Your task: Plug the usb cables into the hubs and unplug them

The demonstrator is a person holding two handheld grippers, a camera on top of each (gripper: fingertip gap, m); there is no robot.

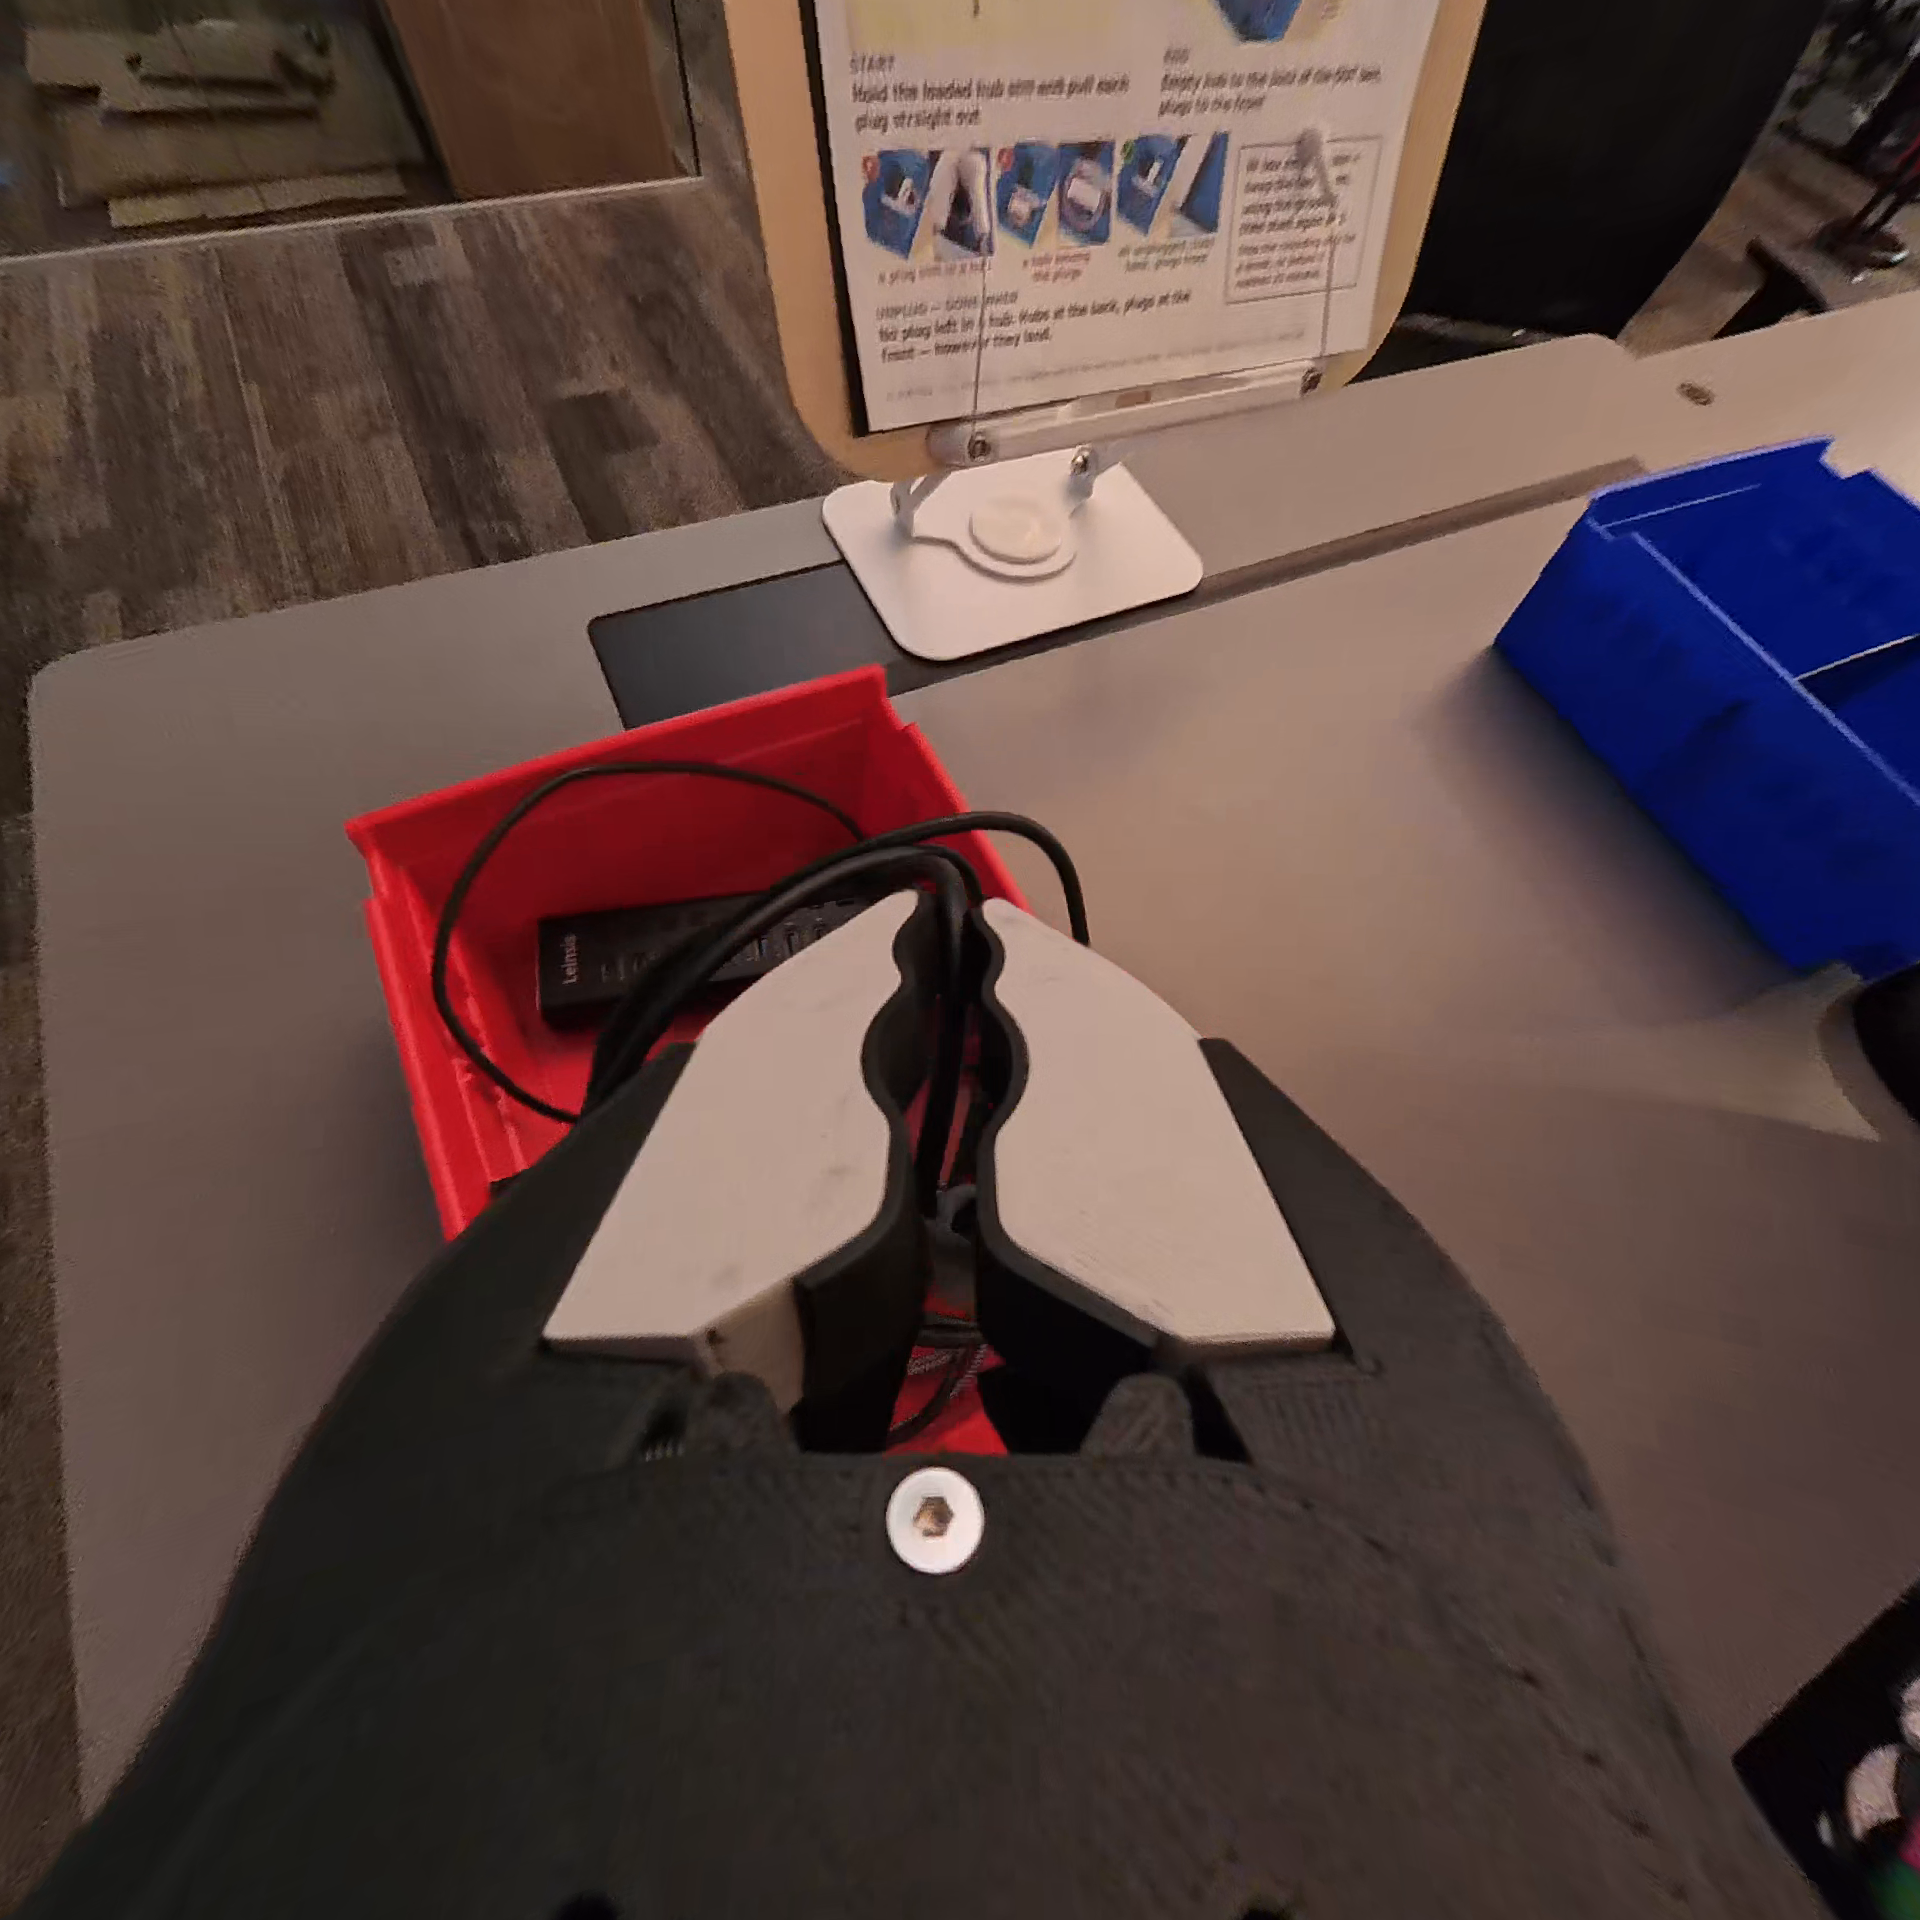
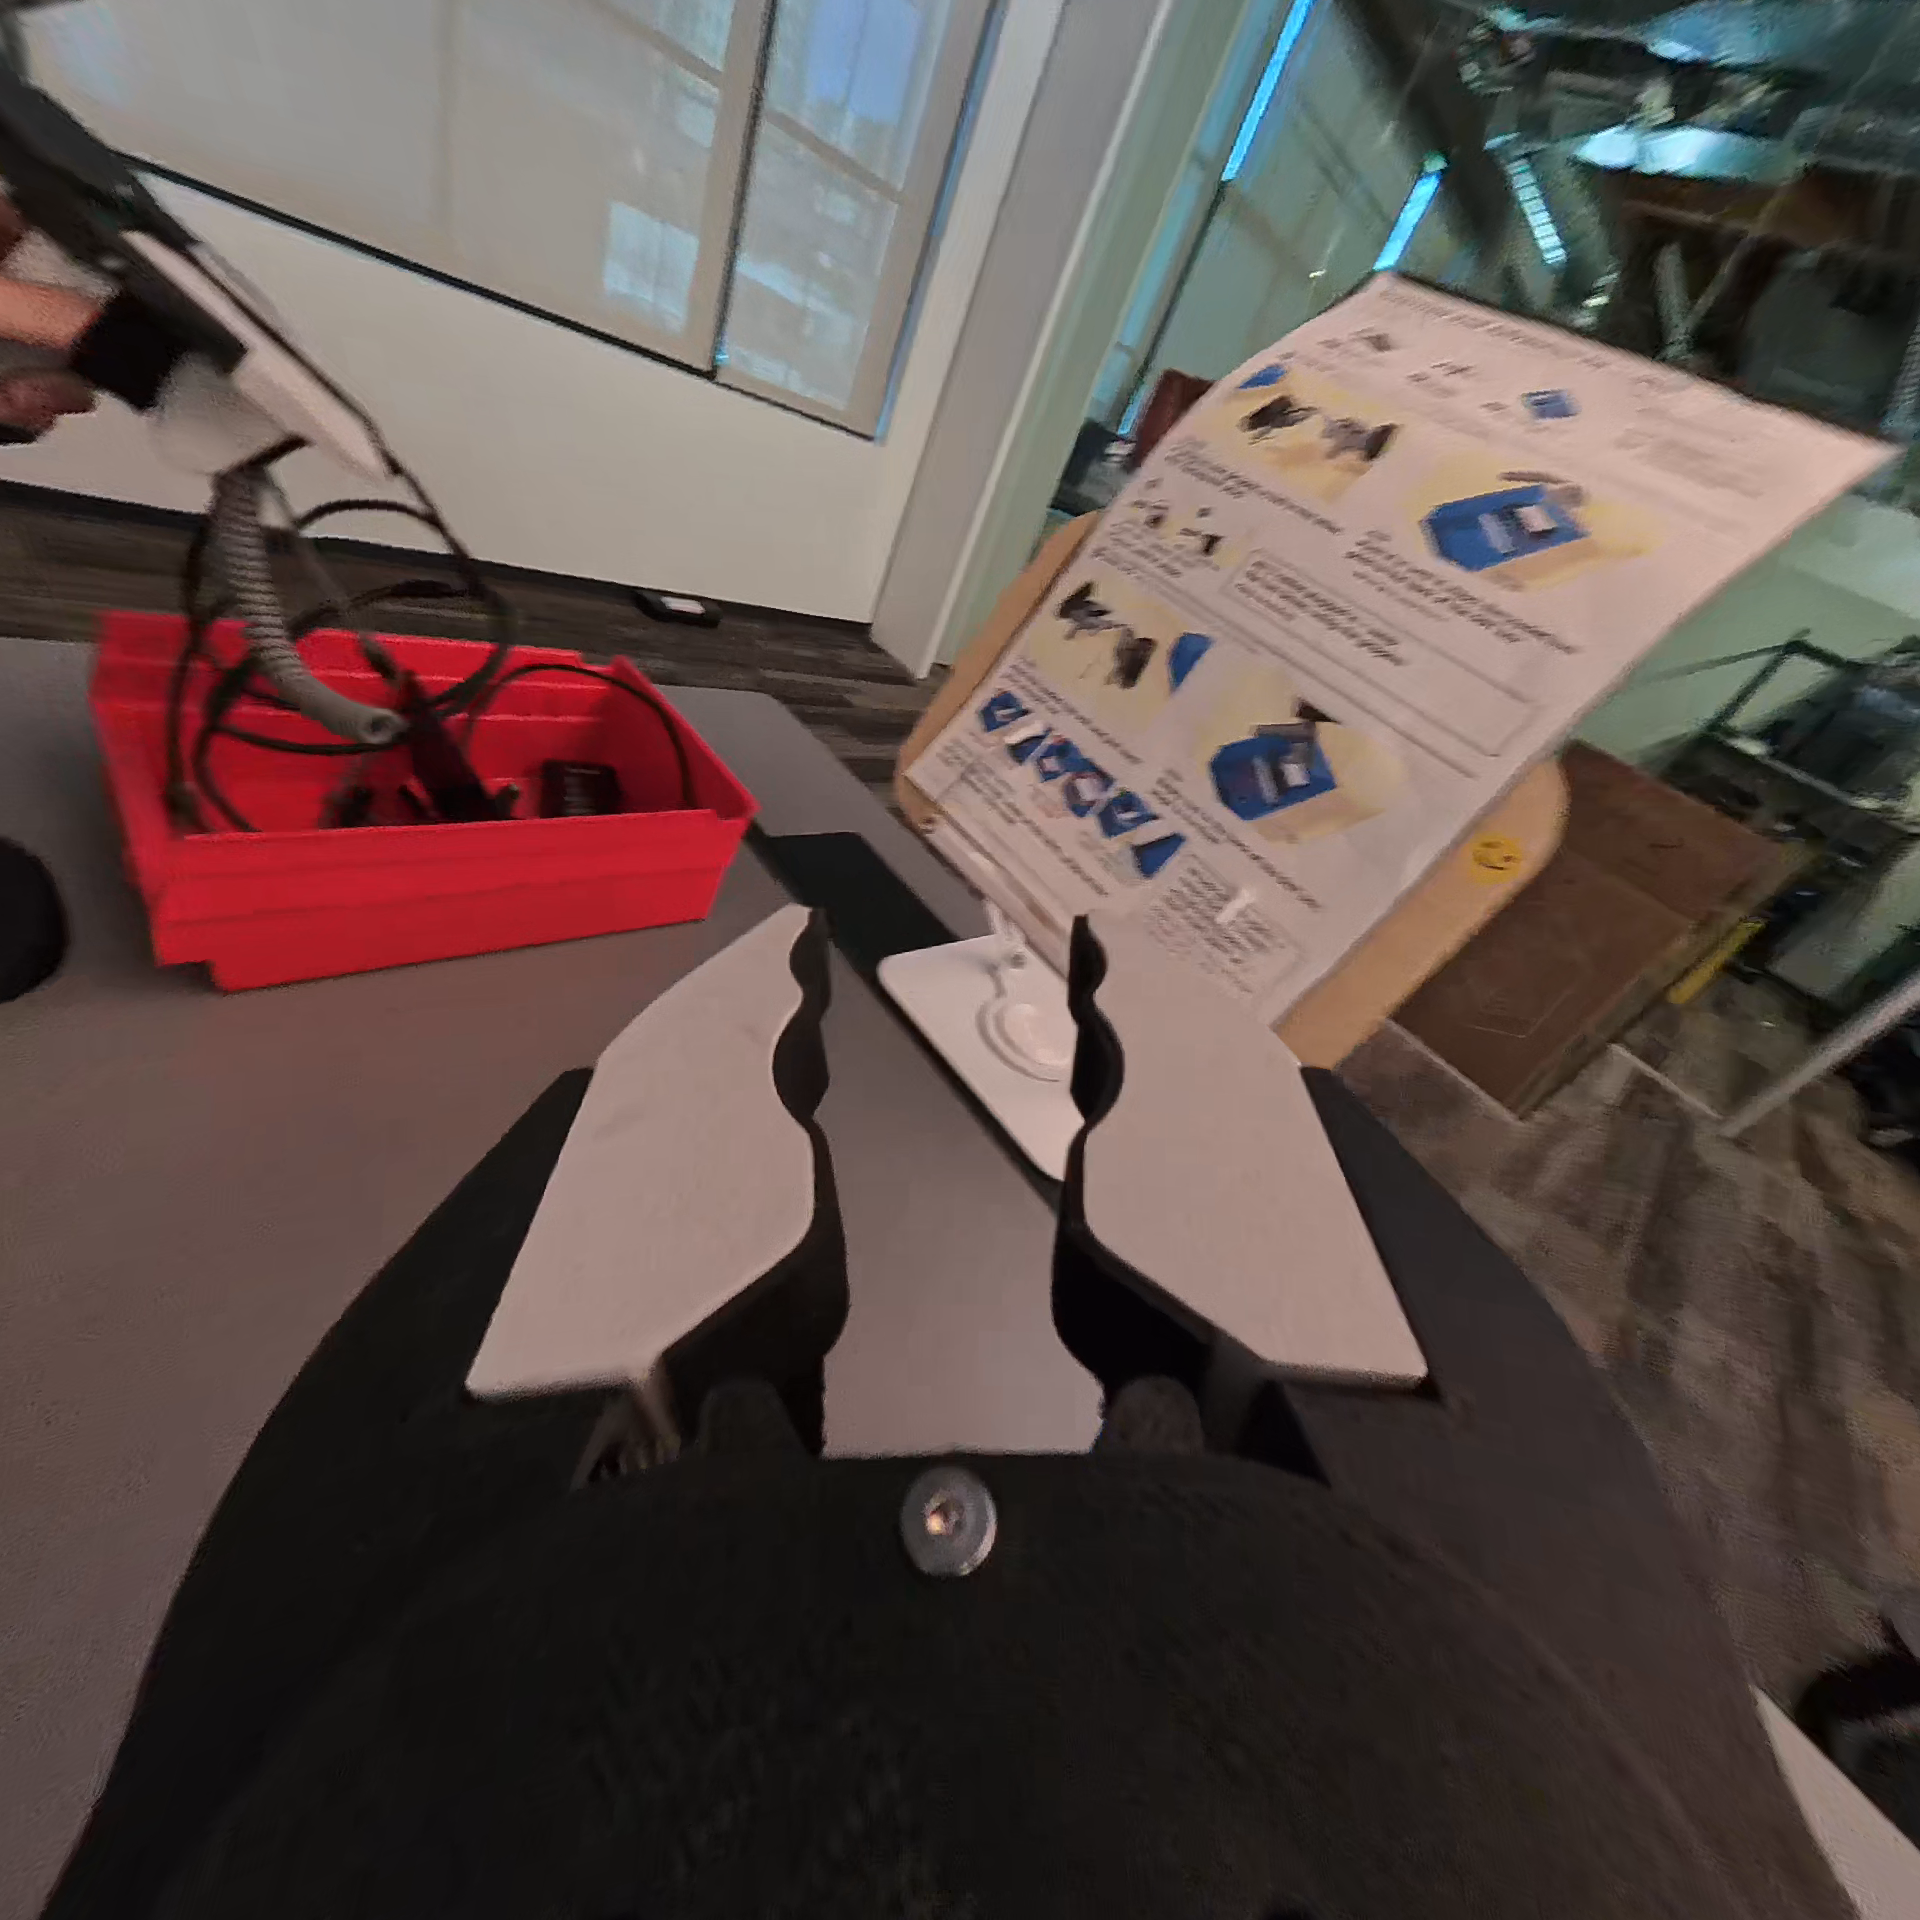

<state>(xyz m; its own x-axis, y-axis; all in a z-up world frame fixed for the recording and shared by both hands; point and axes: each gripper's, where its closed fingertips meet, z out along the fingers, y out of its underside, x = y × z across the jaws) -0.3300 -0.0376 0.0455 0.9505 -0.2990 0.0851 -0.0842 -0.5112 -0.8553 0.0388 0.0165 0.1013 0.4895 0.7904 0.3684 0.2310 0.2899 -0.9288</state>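
Left wrist view: left tongs pinched nearly closed on black cables over red bin, hub inside. Right tongs agape, empty, above surface. Likely step: lifting cables out; next, free one plug.

two bins sit on the worktop: one red bin and one blue bin. one black hub shows in the red one. the tangled black cables cannot be counted.

Instr. sheet stand, blue bin
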